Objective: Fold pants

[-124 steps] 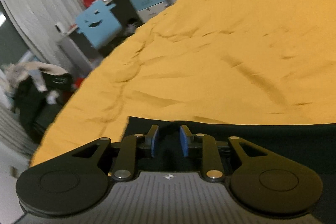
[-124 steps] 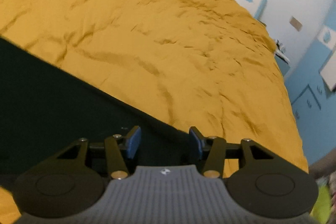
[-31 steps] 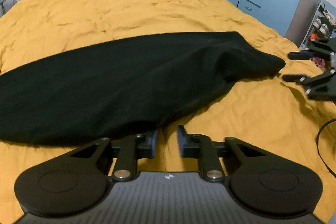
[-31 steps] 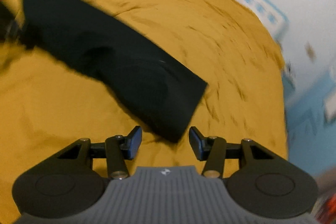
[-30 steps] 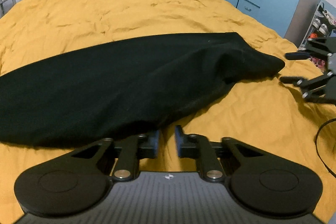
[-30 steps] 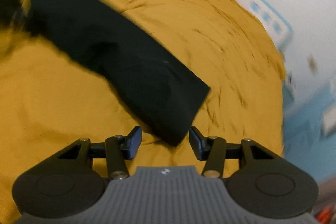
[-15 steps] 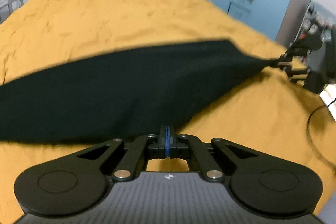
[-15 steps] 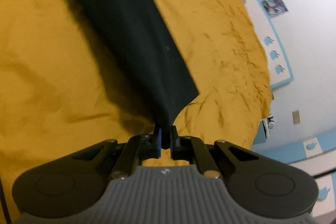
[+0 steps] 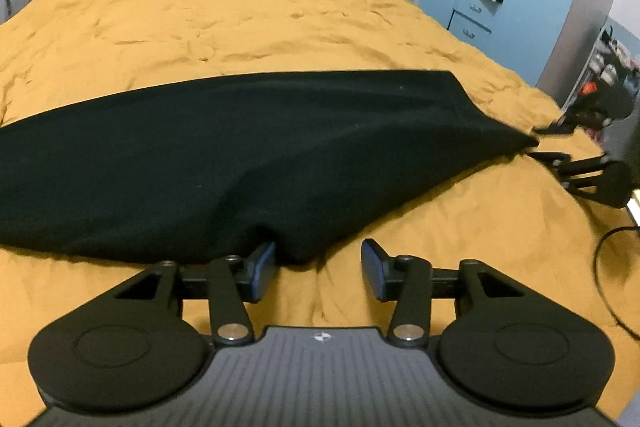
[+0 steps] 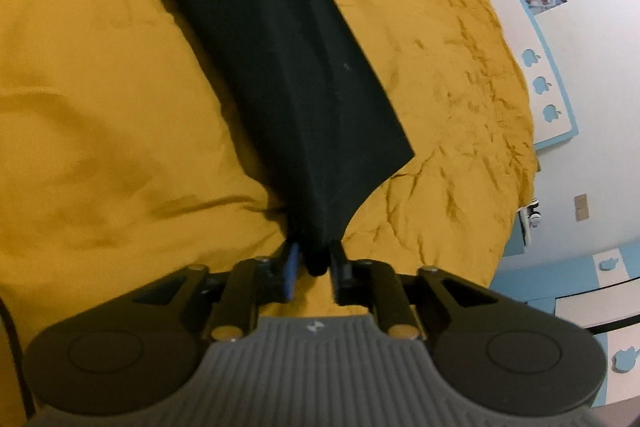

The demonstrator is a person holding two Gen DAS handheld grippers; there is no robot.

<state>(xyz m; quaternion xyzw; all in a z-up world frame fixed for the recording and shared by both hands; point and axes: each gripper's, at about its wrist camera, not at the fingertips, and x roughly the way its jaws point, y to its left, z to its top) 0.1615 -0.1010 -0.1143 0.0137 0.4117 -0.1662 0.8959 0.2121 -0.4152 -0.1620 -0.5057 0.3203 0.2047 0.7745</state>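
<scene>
Low in the frame, the left gripper point(image 9: 318, 273), pinched shut half a second ago, is spreading off the long black fabric pants point(image 9: 248, 155) on the mustard-yellow bedspread point(image 9: 240, 7), while the right gripper point(image 10: 312, 273), its jaws also opening, barely brackets the corner, so this fold looks laid.

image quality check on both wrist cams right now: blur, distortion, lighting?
Left wrist: strong fisheye bend, sharp on the black pants, motion smear at the right gripper. Right wrist: soft throughout, the yellow bedspread smeared; pants detail lost in black. Dim, warm room light.
</scene>
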